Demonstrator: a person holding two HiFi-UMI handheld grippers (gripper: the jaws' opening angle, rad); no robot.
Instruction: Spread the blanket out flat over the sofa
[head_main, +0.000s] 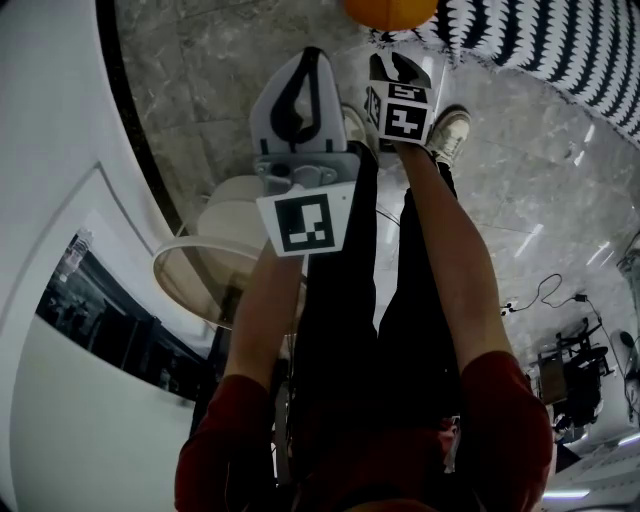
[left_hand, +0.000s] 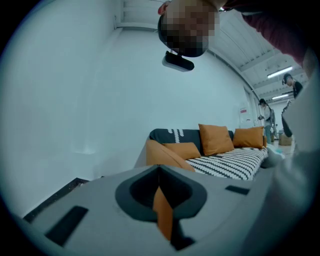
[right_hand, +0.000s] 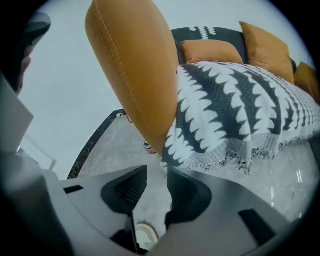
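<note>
The blanket (right_hand: 235, 110) looks soft and limp, best pinched at its fringed hem; the right gripper (right_hand: 157, 171) stands apart and empty, while the left gripper (left_hand: 159, 170) has its 2 jaws together.

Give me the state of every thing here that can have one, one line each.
blanket: spread over the seat of the sofa, fringed edge hanging over the front.
two cushions: upright against the sofa's back.
left gripper: jaws together, nothing held.
right gripper: jaws apart, nothing between them, near the blanket's corner.
</note>
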